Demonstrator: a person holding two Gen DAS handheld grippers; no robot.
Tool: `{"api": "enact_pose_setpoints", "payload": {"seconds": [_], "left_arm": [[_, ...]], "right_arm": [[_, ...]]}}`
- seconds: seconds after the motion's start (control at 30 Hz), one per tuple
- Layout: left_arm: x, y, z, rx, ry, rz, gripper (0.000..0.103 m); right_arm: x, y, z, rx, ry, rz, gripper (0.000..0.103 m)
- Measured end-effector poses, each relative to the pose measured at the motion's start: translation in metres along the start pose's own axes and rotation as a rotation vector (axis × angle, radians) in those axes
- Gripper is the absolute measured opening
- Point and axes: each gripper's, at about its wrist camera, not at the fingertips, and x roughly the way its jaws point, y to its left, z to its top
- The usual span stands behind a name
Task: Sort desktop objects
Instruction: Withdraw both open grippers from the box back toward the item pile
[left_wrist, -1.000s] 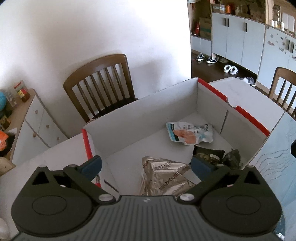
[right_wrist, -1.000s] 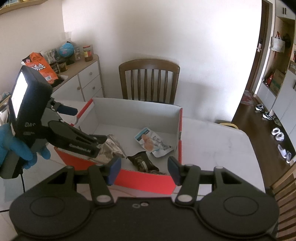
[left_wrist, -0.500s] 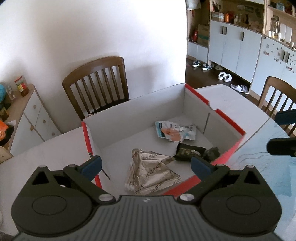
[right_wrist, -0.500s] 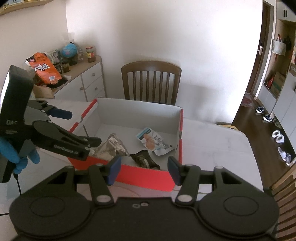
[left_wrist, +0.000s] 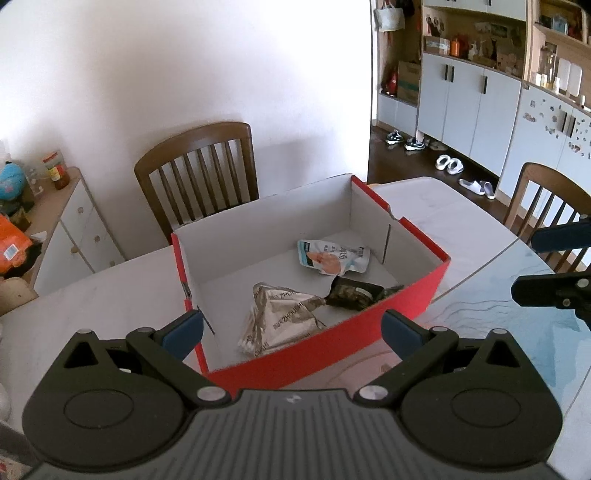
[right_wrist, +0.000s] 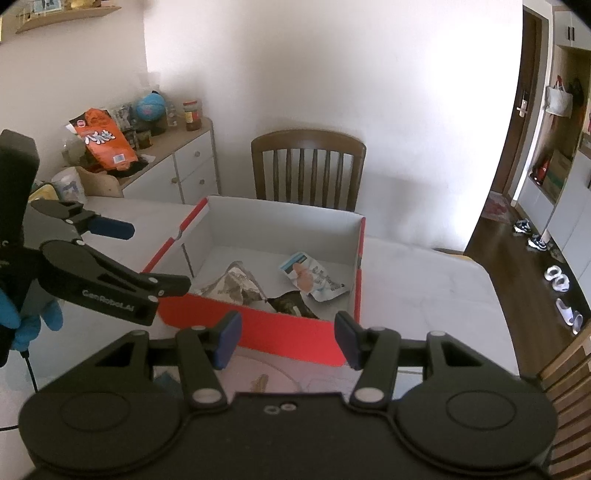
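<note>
A red cardboard box (left_wrist: 402, 310) (right_wrist: 258, 328) with a white inside stands on the white table. It holds a silver foil bag (left_wrist: 284, 314) (right_wrist: 236, 282), a white-blue pouch (left_wrist: 332, 256) (right_wrist: 314, 277) and a dark packet (left_wrist: 352, 293) (right_wrist: 290, 302). My left gripper (left_wrist: 291, 328) is open and empty, above the box's near wall; it also shows at the left in the right wrist view (right_wrist: 147, 254). My right gripper (right_wrist: 288, 338) is open and empty, in front of the box; its fingers (left_wrist: 554, 291) show at the right edge in the left wrist view.
A wooden chair (left_wrist: 199, 173) (right_wrist: 308, 166) stands behind the table. A white sideboard (right_wrist: 173, 166) with an orange snack bag (right_wrist: 105, 138), a globe and jars stands at the left. A second chair (left_wrist: 546, 199) and a blue patterned mat (left_wrist: 517, 325) are on the right.
Both grippers have pulled back and up from the box. The left one was over the box's inside and is now above its near red wall. The items have not moved.
</note>
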Motion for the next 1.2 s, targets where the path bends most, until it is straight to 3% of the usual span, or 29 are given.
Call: {"api": "enact_pose_setpoints", "payload": {"seconds": [0.73,1.2], "left_arm": [[-0.07,-0.041,-0.031,-0.017,-0.054,0.006,0.103],[-0.093,-0.049,-0.06,-0.032,-0.069,0.007,0.103]], "right_arm": [[-0.052,0.001,-0.033,0.003,-0.021,0.012,0.055],[-0.074,0.012,-0.061,-0.004,-0.033,0.004,0.055]]}}
